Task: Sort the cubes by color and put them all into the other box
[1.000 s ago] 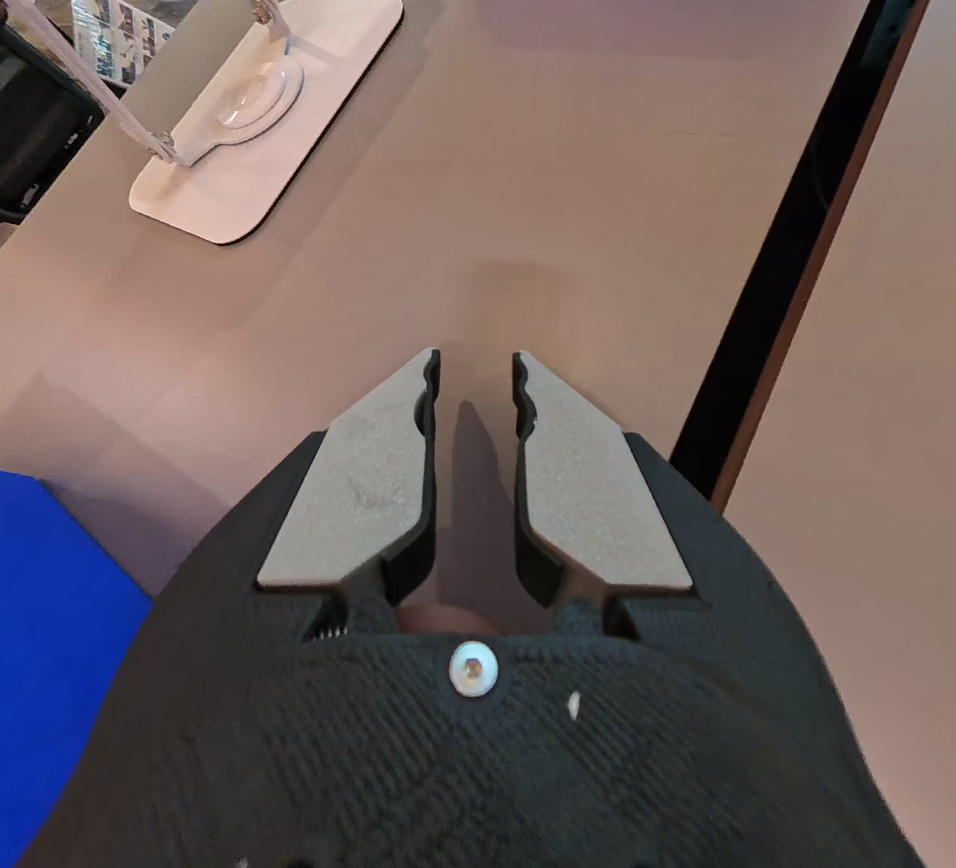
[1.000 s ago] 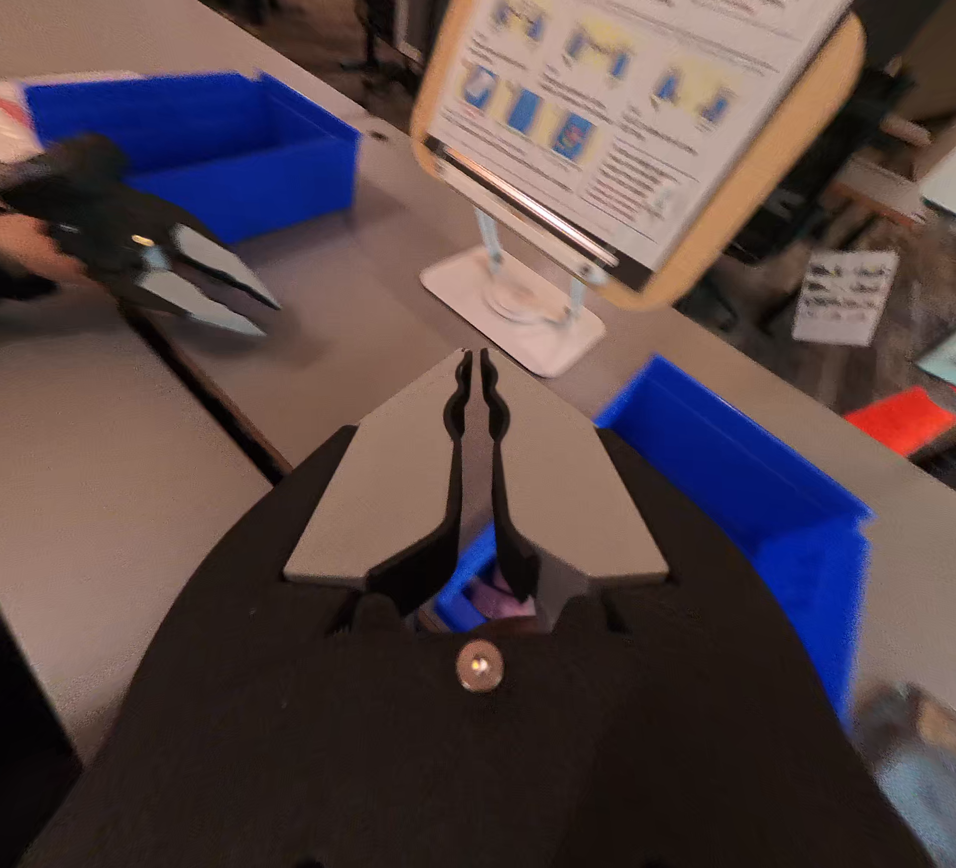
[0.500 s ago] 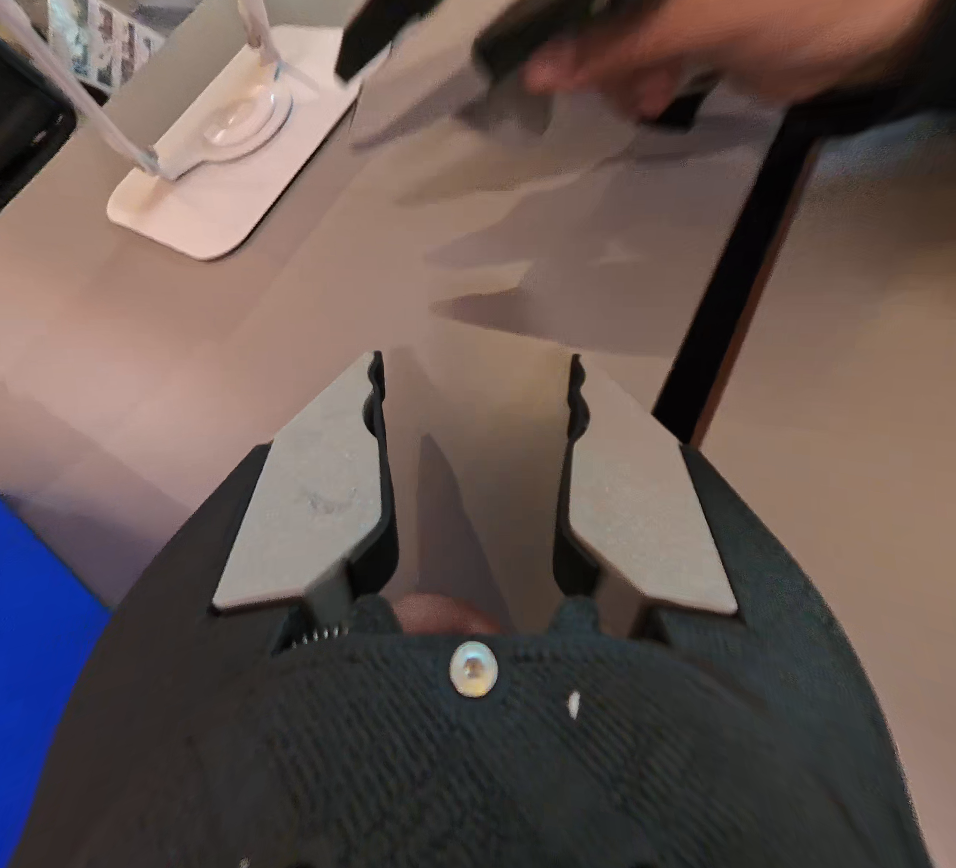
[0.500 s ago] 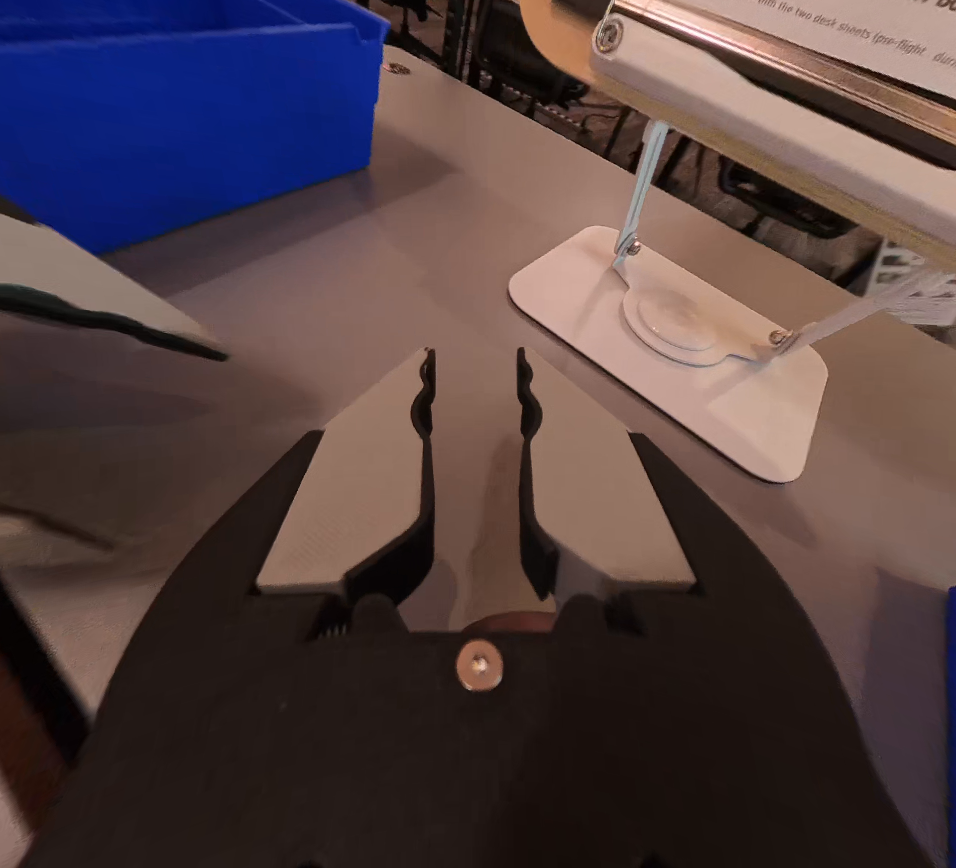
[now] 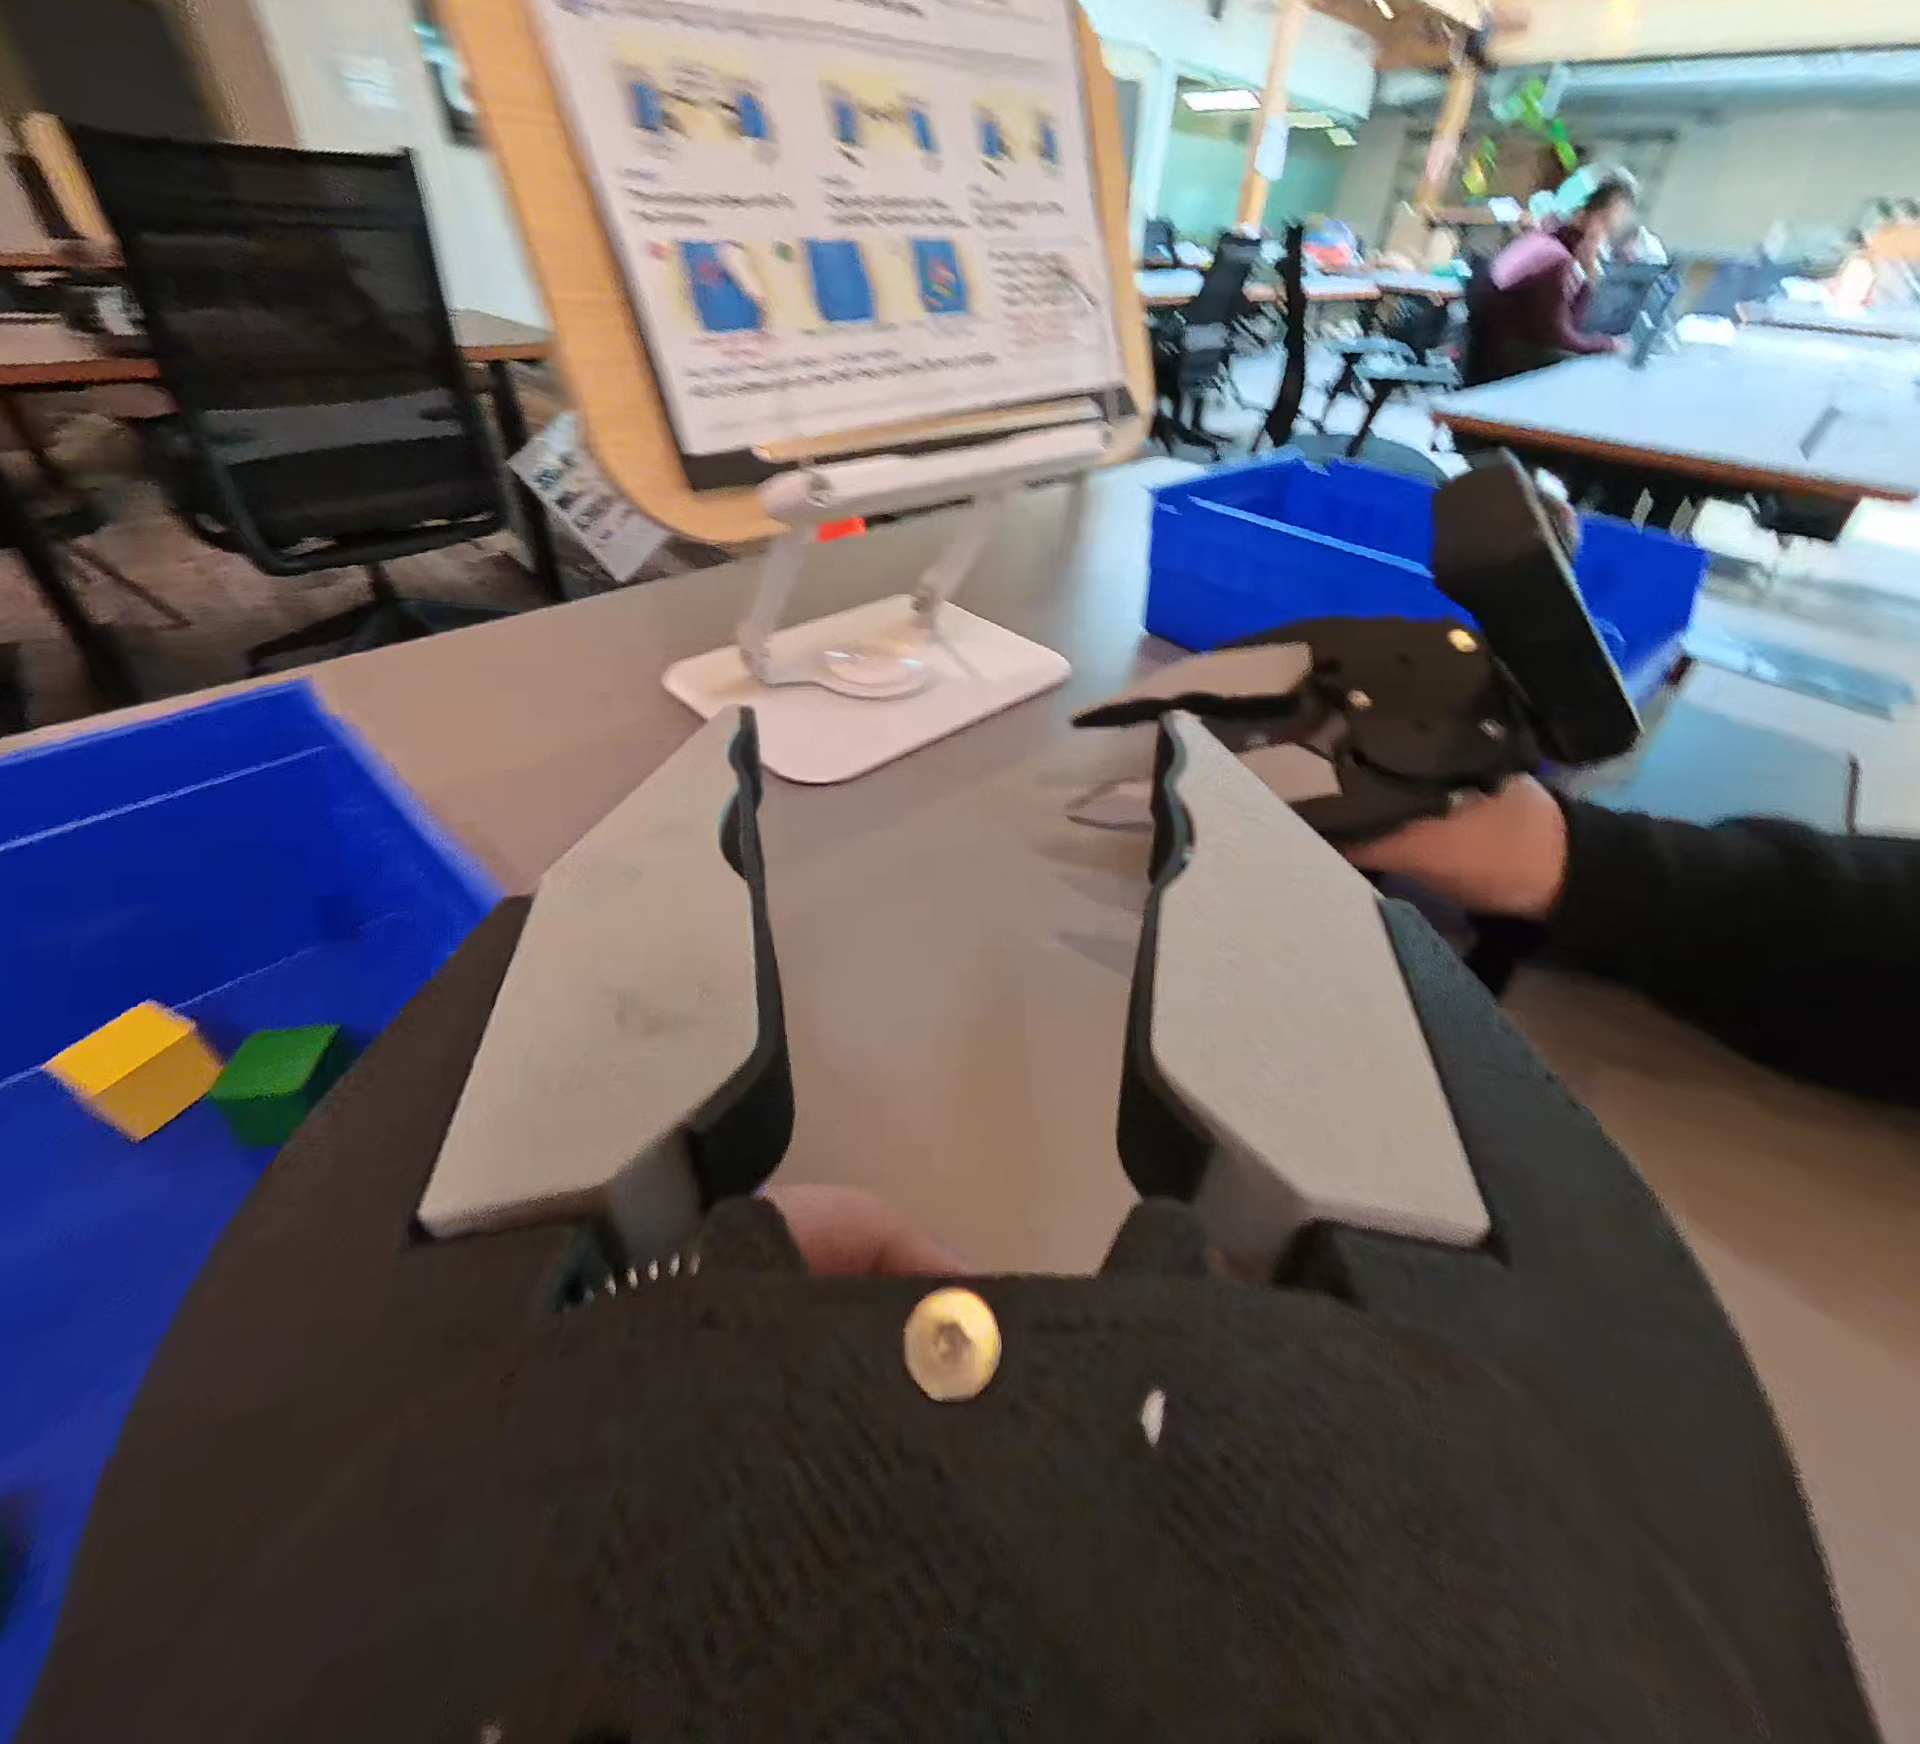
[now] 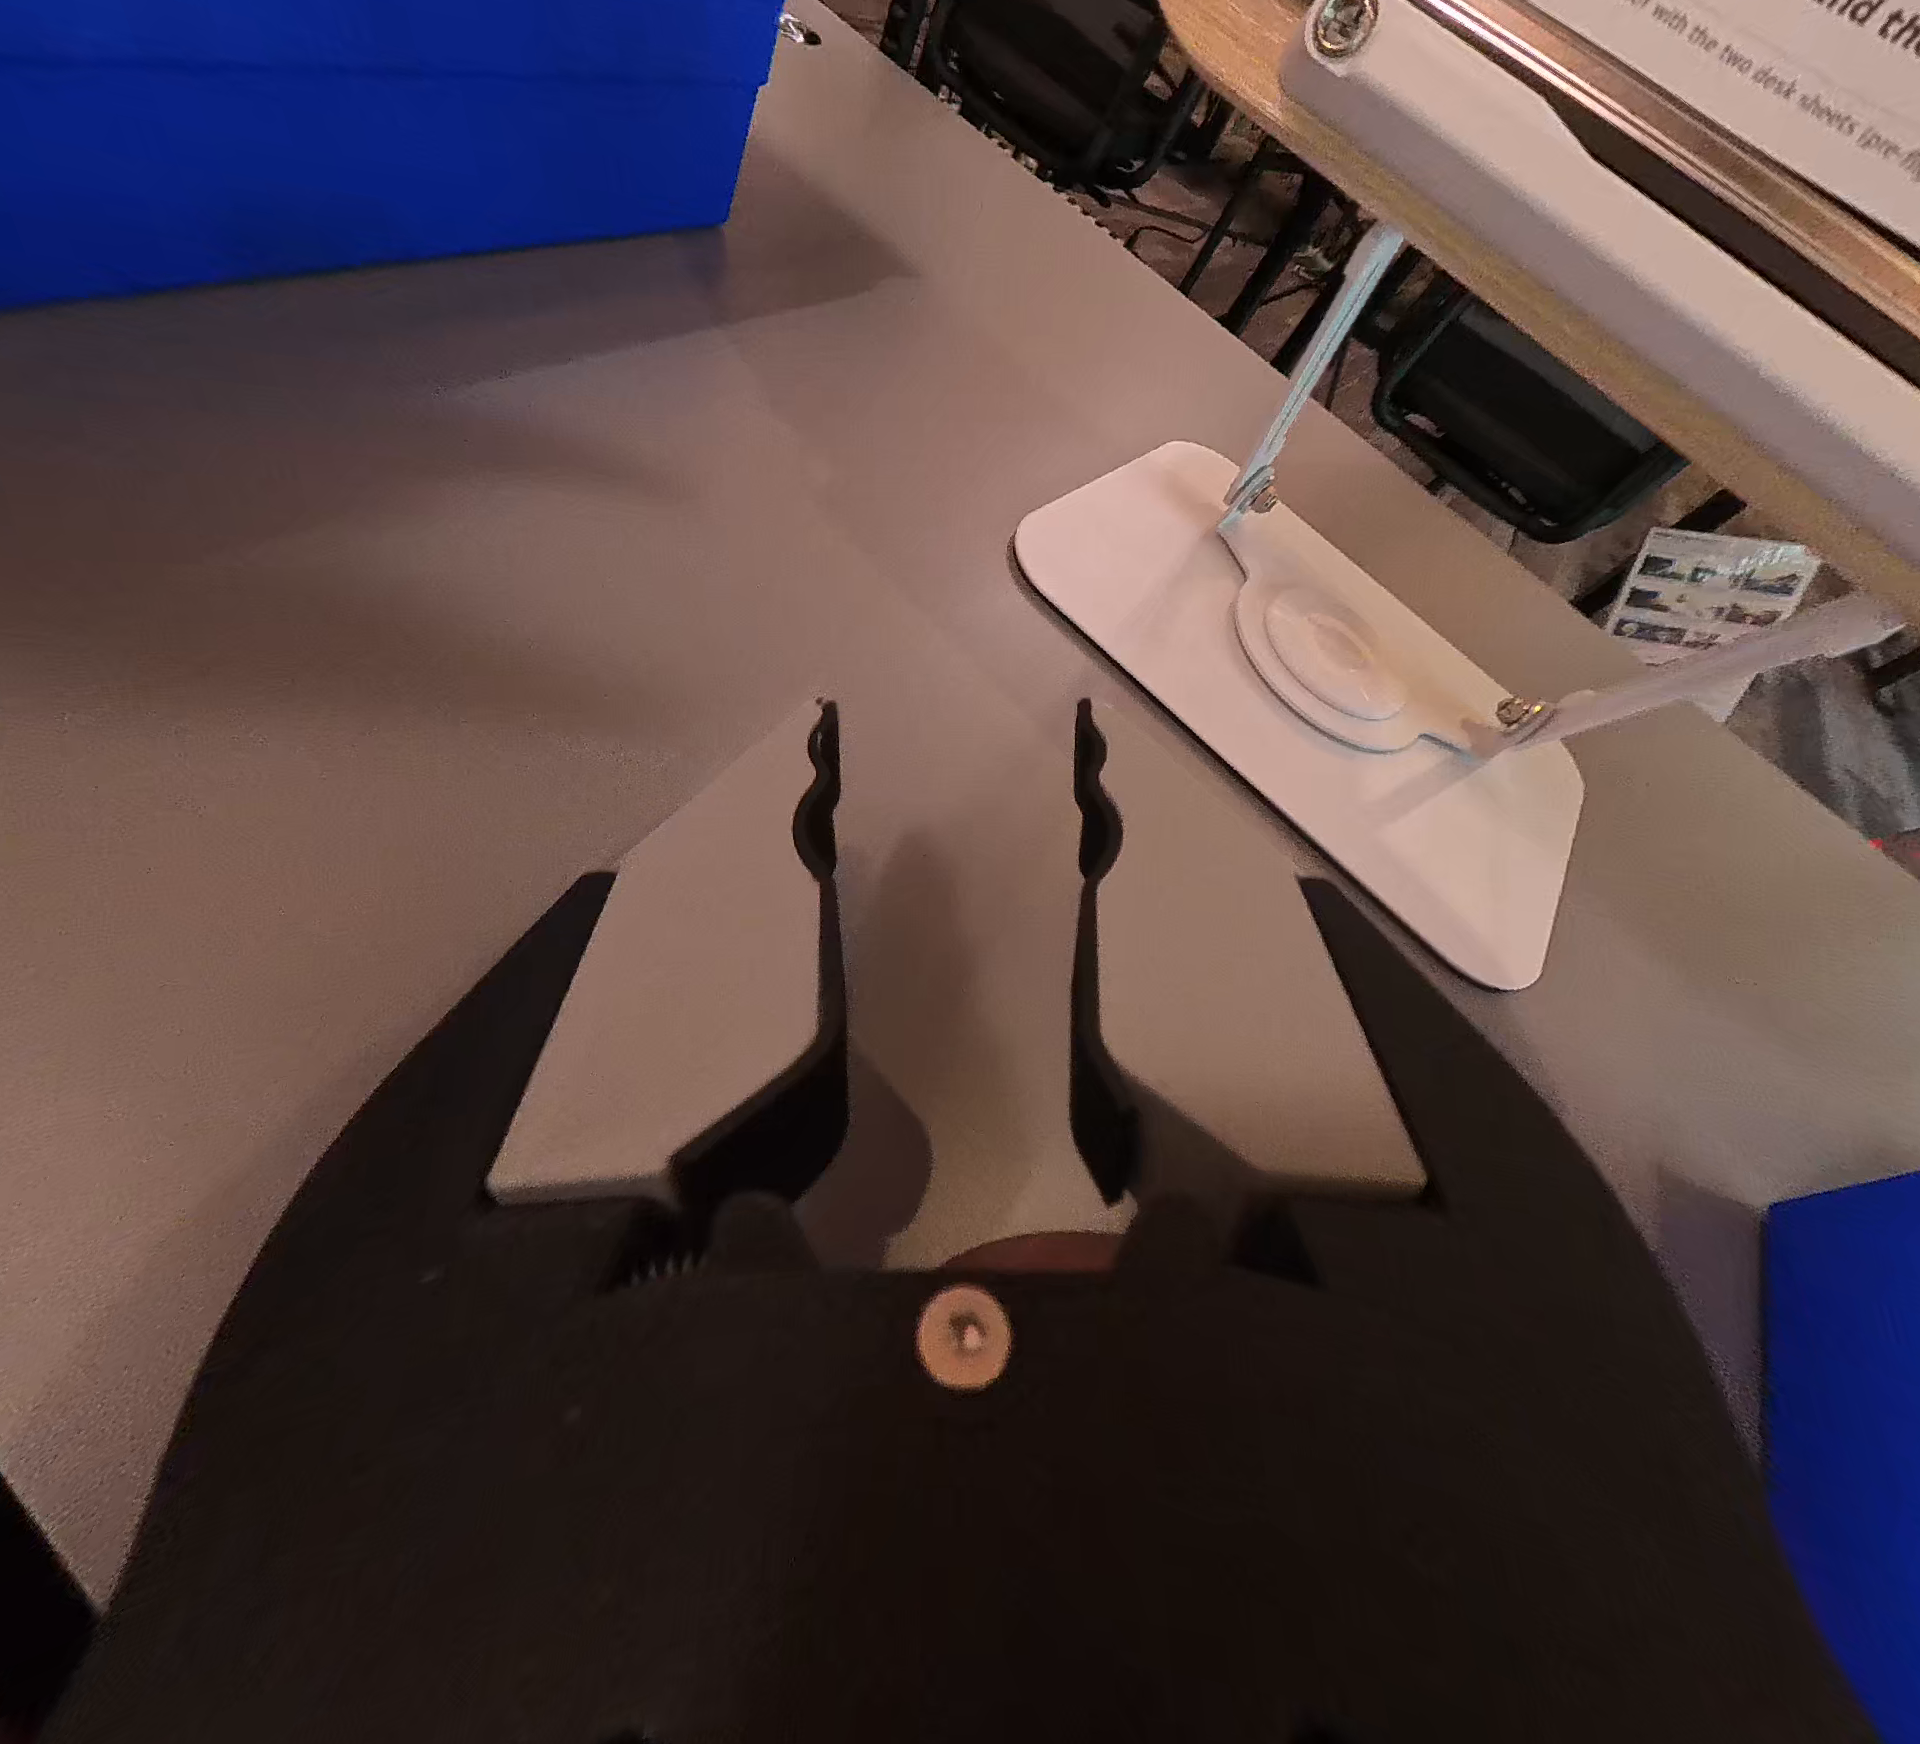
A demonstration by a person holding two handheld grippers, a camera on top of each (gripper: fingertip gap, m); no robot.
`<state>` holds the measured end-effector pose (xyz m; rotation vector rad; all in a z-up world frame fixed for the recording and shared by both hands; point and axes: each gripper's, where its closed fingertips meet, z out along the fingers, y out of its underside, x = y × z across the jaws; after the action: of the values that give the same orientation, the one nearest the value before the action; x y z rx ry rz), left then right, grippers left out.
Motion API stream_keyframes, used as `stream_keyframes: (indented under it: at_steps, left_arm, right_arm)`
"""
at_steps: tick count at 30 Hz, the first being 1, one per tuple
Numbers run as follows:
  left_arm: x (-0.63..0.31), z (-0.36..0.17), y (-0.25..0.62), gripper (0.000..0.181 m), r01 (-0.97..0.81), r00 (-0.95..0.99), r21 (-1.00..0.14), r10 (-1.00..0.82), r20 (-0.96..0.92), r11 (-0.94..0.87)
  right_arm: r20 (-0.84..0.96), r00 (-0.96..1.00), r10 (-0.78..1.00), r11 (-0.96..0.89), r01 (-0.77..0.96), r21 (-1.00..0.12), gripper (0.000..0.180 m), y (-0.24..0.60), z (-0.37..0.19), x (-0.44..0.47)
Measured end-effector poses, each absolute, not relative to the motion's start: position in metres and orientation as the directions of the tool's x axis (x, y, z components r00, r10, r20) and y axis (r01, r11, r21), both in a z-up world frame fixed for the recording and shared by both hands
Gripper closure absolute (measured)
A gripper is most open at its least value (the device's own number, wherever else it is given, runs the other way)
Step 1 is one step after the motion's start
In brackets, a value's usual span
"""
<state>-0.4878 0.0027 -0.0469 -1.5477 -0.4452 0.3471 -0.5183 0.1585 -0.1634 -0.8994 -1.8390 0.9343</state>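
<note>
Left wrist view alone shows the cubes: a yellow cube and a green cube lie side by side in the blue box at the left. The left gripper is spread wide and holds nothing, above the grey table. The right gripper, also released and empty, hovers over bare table. Beyond stand a white document stand and a second blue box; the stand's base lies just beside the right fingertips.
</note>
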Motion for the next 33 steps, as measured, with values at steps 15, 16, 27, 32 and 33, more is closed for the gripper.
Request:
stream_keyframes:
  at_steps: [15, 16, 27, 32, 33]
  left_arm:
    - [-0.591, -0.091, -0.125, 0.130, 0.285, 0.528, -0.951, 0.847, 0.056, -0.115]
    - [-0.590, -0.099, -0.126, 0.130, 0.302, 0.530, -0.943, 0.847, 0.041, -0.144]
    - [-0.582, -0.112, -0.125, 0.121, 0.288, 0.556, -0.938, 0.831, 0.002, -0.191]
    - [-0.577, -0.128, -0.115, 0.119, 0.340, 0.608, -0.913, 0.793, 0.030, -0.226]
    - [-0.578, -0.131, -0.115, 0.119, 0.350, 0.610, -0.906, 0.792, 0.028, -0.238]
  right_arm:
    - [0.135, -0.424, 0.895, 0.305, 0.364, -0.880, 0.114, 0.166, -0.179, -0.524]
    - [0.128, -0.426, 0.896, 0.298, 0.363, -0.883, 0.114, 0.166, -0.178, -0.524]
    - [0.083, -0.518, 0.851, 0.285, 0.324, -0.902, 0.117, 0.145, -0.173, -0.520]
    - [0.073, -0.536, 0.841, 0.276, 0.309, -0.910, 0.119, 0.142, -0.170, -0.519]
    - [0.072, -0.535, 0.842, 0.273, 0.307, -0.911, 0.119, 0.142, -0.170, -0.519]
